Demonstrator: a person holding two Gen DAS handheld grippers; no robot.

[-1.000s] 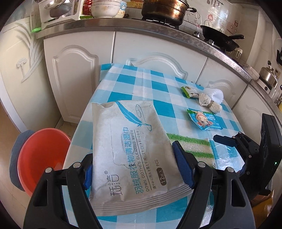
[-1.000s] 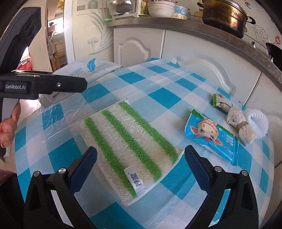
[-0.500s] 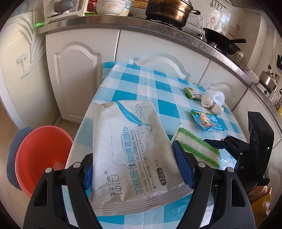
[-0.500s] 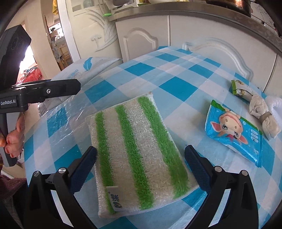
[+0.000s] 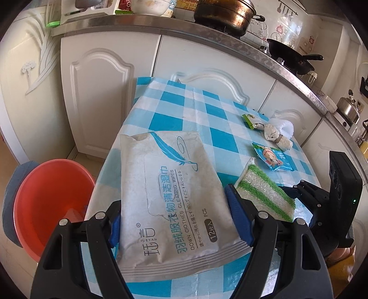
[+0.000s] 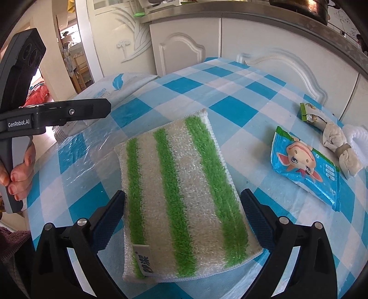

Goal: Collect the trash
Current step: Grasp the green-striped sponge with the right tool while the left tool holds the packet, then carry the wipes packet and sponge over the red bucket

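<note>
My left gripper (image 5: pixel 174 218) is shut on a grey-white wet wipes pack (image 5: pixel 170 193) and holds it over the left edge of the blue checked table (image 5: pixel 184 108). My right gripper (image 6: pixel 184 216) is shut on a green-and-white striped sponge cloth (image 6: pixel 181 191) and holds it tilted above the table (image 6: pixel 230 92). A small blue cartoon wrapper (image 6: pixel 306 168), a green snack wrapper (image 6: pixel 307 112) and a crumpled tissue wad (image 6: pixel 342 147) lie on the table at the right. An orange basin (image 5: pixel 48 207) stands on the floor to the left.
White kitchen cabinets (image 5: pixel 103 92) stand just behind the table. The counter above carries a pot (image 5: pixel 223 13) and a black pan (image 5: pixel 289 57). A clear plastic film (image 6: pixel 78 147) lies on the table's left part. A blue cushion (image 5: pixel 9 197) sits behind the basin.
My right gripper has closed on the striped sponge cloth and lifted it off the table. My left gripper has risen a little with the wipes pack.
</note>
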